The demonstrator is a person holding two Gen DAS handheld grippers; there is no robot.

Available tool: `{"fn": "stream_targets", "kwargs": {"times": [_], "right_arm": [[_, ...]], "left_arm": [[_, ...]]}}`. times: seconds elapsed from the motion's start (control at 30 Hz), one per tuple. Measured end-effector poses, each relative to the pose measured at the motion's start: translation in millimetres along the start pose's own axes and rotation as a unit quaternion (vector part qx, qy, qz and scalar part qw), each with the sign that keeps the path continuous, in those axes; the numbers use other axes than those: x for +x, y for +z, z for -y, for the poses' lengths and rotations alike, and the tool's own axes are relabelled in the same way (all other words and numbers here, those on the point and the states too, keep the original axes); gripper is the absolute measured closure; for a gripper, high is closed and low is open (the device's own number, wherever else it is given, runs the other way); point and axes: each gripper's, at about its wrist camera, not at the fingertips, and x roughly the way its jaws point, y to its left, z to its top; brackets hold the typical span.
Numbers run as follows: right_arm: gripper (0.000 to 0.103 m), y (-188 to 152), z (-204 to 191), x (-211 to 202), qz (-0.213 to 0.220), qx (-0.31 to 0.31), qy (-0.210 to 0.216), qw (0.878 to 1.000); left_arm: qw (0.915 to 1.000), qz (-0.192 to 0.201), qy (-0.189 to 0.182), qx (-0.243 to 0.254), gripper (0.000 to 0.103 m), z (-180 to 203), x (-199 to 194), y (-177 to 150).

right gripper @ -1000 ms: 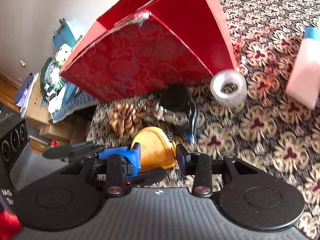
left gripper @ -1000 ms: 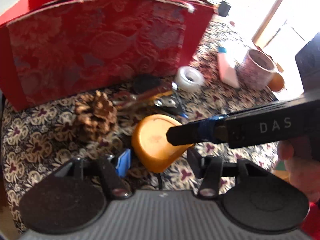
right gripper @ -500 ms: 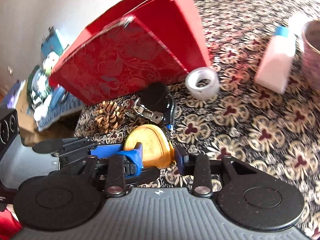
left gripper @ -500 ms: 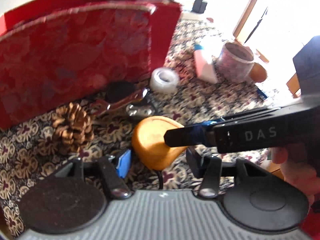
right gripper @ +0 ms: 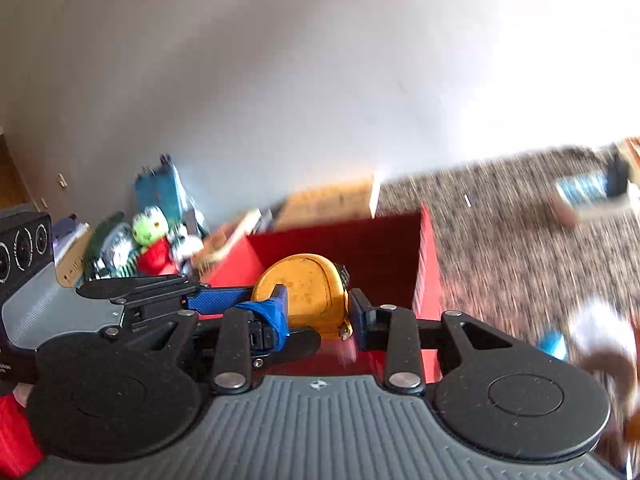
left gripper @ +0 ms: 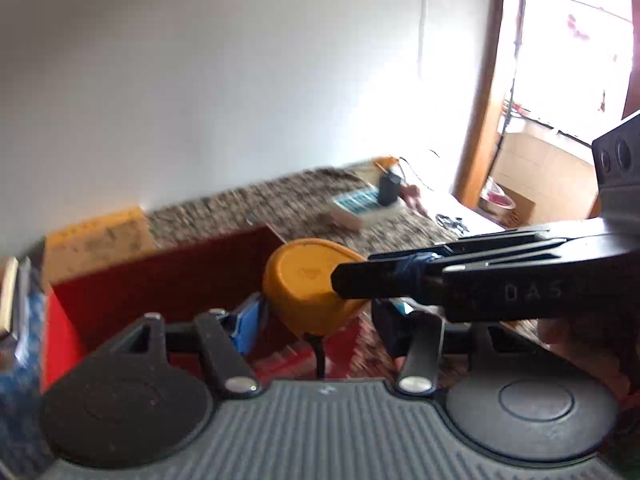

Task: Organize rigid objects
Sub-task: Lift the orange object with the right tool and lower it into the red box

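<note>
Tape measure over red box, patterned tablecloth beyond

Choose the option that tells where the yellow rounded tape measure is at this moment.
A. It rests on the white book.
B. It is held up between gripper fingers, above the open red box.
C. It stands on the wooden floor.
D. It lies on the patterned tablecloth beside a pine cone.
B: the yellow rounded tape measure sits between the right gripper fingers, with the open red box interior behind and below it.
</note>
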Motion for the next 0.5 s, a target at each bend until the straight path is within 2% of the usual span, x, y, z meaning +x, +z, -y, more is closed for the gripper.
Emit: {"fn": "stream_targets", "kwargs": {"times": [0.1,0.2,0.4,0.5], "right_arm": [[0.087,28,-2,42,-0.005,-0.027,0.010,1.000],[0.087,40,-2,93,-0.041,-0.031,0.016,0.999],[0.087,33,3,185,-0.129,-0.015,0.022,0.991],[0.087,29,3,215,-0.159,-0.010,0.028,0.987]], "left_arm": [[0.9994,-0.015,0.028,-0.014,0.051,-34,20,14],[0.9966,-0.053,0.046,-0.042,0.051,-73,50,12],[0.9825,-0.136,0.075,-0.103,0.051,-138,111,-19],[0.9757,-0.155,0.087,-0.128,0.047,-161,123,-30]]}}
